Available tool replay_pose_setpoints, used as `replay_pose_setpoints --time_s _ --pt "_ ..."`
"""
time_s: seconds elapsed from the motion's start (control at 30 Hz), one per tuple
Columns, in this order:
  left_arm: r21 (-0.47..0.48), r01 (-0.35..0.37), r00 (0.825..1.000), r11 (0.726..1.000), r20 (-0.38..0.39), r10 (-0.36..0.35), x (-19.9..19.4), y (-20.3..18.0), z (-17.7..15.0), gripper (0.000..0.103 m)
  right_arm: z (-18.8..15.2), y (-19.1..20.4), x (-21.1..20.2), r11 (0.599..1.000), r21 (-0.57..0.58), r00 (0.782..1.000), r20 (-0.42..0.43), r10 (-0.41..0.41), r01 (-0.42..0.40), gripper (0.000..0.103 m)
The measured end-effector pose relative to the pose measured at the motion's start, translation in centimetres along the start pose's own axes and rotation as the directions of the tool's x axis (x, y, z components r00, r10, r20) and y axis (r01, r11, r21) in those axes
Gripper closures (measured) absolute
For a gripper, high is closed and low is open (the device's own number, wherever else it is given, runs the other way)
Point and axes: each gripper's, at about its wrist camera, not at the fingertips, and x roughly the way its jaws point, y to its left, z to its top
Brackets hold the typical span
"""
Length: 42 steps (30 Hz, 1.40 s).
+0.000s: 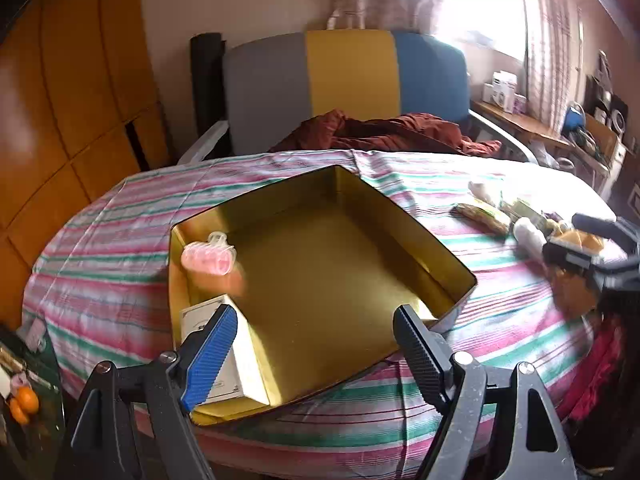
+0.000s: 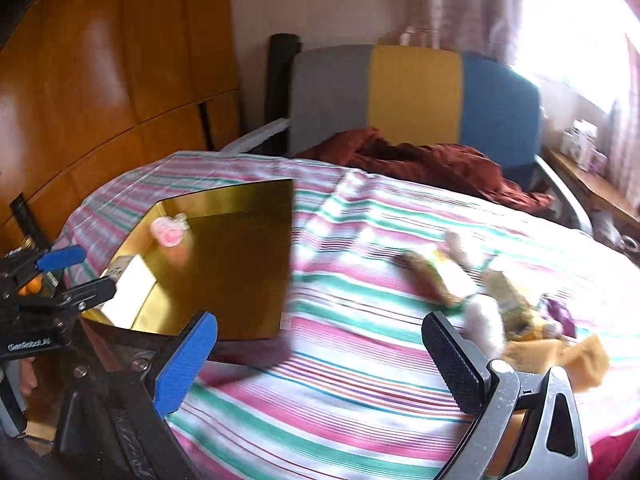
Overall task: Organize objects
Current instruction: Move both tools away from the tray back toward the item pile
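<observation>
An open gold tin (image 1: pixel 320 264) lies on the striped tablecloth (image 1: pixel 120 248). A pink hair clip (image 1: pixel 208 256) and a white box (image 1: pixel 224 352) rest along the tin's left side. My left gripper (image 1: pixel 314 354) hovers open over the tin's near edge, holding nothing. To the right lies a pile of small items: a snack packet (image 1: pixel 480 216), a white fluffy roll (image 2: pixel 484 320) and a yellow cloth (image 2: pixel 576 356). My right gripper (image 2: pixel 320 364) is open and empty above the cloth, between the tin (image 2: pixel 224 264) and the pile. The left gripper (image 2: pixel 76 276) shows at the tin's left.
A chair (image 1: pixel 344 76) with a grey, yellow and blue back stands behind the table, with a dark red cloth (image 1: pixel 392 132) on it. A wooden wardrobe (image 1: pixel 68 92) fills the left. A cluttered shelf (image 1: pixel 520 120) runs along the right wall. Oranges (image 1: pixel 24 404) sit low left.
</observation>
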Motion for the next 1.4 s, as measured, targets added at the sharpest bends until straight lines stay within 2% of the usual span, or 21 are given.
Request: replay_pose_setpoints --time_s 0.23,0.43,0.7,0.8,1.13,1.4 --pt "0.057 0.005 1.0 0.998 -0.001 -0.005 0.2 -1.4 0.1 0.021 -0.4 -6.5 -1.4 0.988 0.11 0.994 -0.023 -0.106 0.108 0.0" --pt "0.098 -0.005 1.0 0.995 -0.005 0.005 0.5 -2.4 0.2 0.021 -0.9 -12.1 -2.9 0.955 0.234 0.983 -0.027 -0.18 0.181 0.0" --pt "0.147 -0.002 1.0 0.989 -0.015 0.004 1.0 -3.8 0.3 0.021 -2.5 -17.7 -3.2 0.893 0.409 0.981 -0.038 -0.192 0.191 0.0" --pt "0.163 0.003 1.0 0.987 -0.019 0.0 1.2 -4.4 0.4 0.021 -2.5 -18.4 -3.5 0.884 0.45 0.99 0.0 -0.138 0.123 0.0" --pt "0.218 0.053 0.998 0.974 -0.027 -0.048 1.9 -7.1 1.0 0.021 -2.6 -17.8 -3.6 0.896 0.436 0.993 0.036 -0.11 0.084 0.0" --pt "0.29 0.145 0.989 0.946 -0.04 -0.14 2.6 -11.3 2.1 0.021 -2.8 -18.4 -4.3 0.88 0.471 0.991 0.083 -0.107 0.055 0.0"
